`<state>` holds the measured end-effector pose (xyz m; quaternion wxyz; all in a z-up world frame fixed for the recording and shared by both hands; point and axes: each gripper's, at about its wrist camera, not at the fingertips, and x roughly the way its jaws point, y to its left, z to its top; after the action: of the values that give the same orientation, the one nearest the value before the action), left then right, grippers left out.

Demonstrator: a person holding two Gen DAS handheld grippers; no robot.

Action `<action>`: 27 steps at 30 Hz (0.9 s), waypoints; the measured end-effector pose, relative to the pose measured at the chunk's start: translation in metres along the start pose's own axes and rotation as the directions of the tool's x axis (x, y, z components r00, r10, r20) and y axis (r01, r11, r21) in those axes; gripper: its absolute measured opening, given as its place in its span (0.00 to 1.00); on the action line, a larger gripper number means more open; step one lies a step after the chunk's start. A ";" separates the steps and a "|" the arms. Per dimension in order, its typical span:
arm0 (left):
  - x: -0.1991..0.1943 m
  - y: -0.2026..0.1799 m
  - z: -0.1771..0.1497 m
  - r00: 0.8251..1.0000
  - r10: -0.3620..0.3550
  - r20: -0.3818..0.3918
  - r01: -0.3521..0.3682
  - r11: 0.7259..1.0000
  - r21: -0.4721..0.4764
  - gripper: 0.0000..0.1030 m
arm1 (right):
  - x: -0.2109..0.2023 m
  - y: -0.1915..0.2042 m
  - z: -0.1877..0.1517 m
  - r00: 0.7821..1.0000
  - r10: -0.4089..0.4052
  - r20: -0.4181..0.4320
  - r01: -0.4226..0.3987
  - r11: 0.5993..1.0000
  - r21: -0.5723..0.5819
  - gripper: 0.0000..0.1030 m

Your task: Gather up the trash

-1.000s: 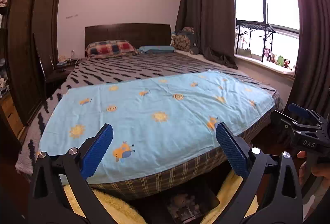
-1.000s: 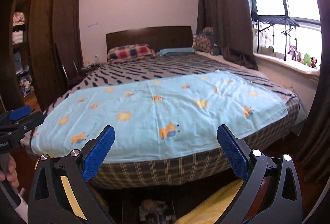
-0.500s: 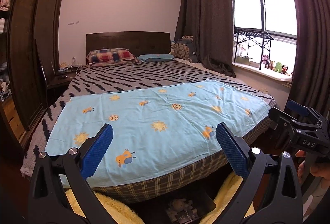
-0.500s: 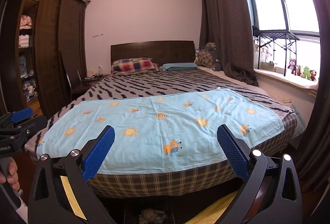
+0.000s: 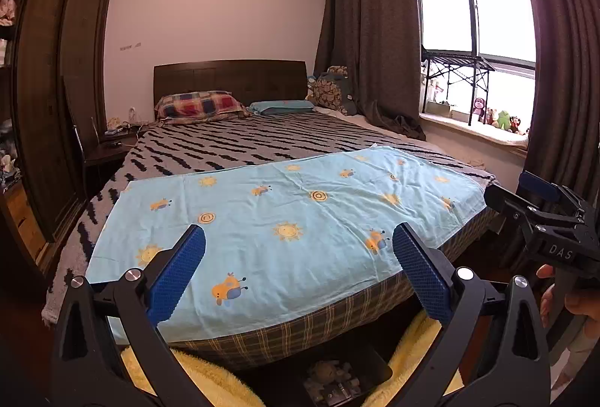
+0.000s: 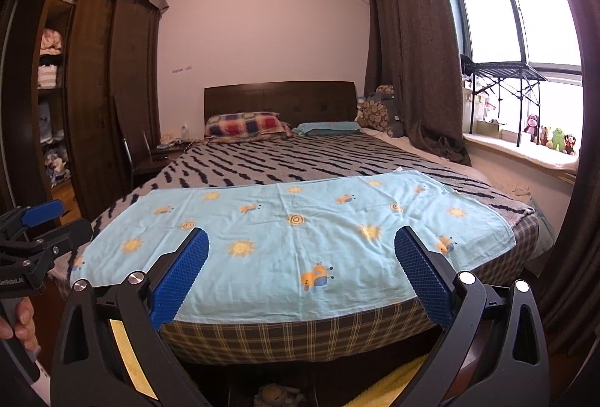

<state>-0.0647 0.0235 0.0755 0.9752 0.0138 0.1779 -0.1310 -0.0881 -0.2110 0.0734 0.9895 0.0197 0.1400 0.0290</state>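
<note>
My left gripper (image 5: 298, 238) is open and empty, held in front of the foot of a bed (image 5: 262, 144). My right gripper (image 6: 302, 242) is open and empty too, beside it at about the same height; it also shows at the right edge of the left wrist view (image 5: 540, 216). A dark container (image 5: 337, 380) with crumpled bits inside sits on the floor below the bed's foot, on a yellow fluffy mat (image 5: 210, 380). It shows in the right wrist view as well (image 6: 277, 395). Both grippers are well above it.
A light blue patterned sheet (image 5: 285, 219) covers the near half of the bed. A dark wardrobe (image 5: 48, 107) stands on the left, a nightstand (image 5: 108, 148) by the headboard. Curtains (image 5: 375, 51) and a windowsill with toys (image 5: 498, 122) are on the right.
Both grippers have risen and tilted upward, so the bed sits lower in each view and more of the wall and ceiling shows. Both stay open.
</note>
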 end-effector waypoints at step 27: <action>-0.001 -0.001 -0.004 1.000 -0.007 -0.031 0.007 1.000 0.010 0.92 | 0.005 0.006 -0.004 0.999 0.023 -0.030 -0.022 0.999 0.025 0.97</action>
<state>-0.0671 0.0231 0.0718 0.9718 0.0199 0.1921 -0.1352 -0.0847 -0.2043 0.0680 0.9866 0.0328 0.1552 0.0386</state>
